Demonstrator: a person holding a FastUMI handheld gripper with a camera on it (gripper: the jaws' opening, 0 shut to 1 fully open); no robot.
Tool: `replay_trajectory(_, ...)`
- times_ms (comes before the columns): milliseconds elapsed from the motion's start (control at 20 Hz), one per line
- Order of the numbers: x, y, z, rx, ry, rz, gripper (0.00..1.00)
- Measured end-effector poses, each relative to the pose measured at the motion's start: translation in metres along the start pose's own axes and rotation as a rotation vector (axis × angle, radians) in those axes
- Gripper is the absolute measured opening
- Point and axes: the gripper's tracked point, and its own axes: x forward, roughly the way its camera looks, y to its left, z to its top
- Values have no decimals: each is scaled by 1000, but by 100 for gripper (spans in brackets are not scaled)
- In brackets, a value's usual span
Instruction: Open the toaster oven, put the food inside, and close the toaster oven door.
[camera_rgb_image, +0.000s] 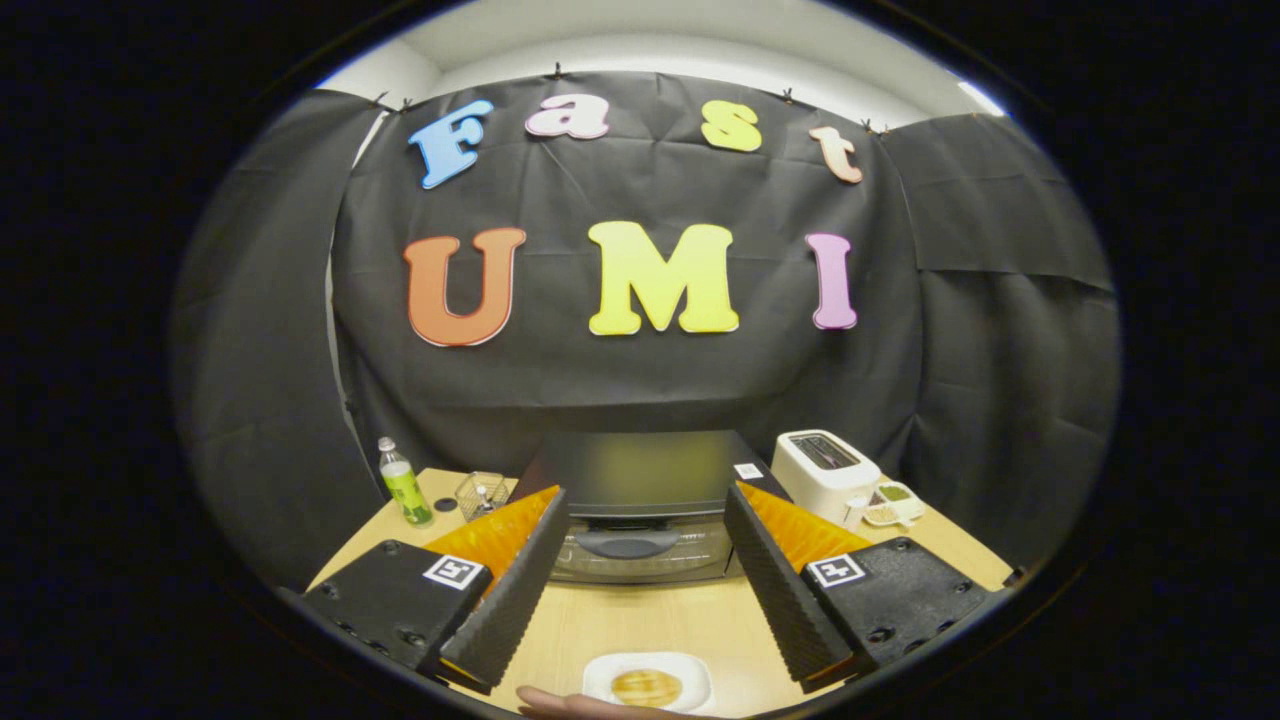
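Black toaster oven (640, 500) shut, one pancake (646, 686), gripper (640, 590) fingers apart

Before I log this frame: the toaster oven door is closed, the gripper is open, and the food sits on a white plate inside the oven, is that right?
Not quite. In the gripper view the food on its white plate lies on the table before the closed toaster oven, between the open gripper fingers.

Black toaster oven (640, 490), golden food (646, 686), white plate (694, 672).
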Motion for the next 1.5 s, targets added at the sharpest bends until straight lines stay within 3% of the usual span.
replay_trajectory(550,75,-1,-53,46,113,26,100)
replay_trajectory(900,116,-16,-77,1,148,31,100)
replay_trajectory(1100,134,-23,-77,-87,124,43,100)
replay_trajectory(1300,149,-11,-95,-46,158,77,100)
replay_trajectory(1500,153,0,-93,-35,150,48,100)
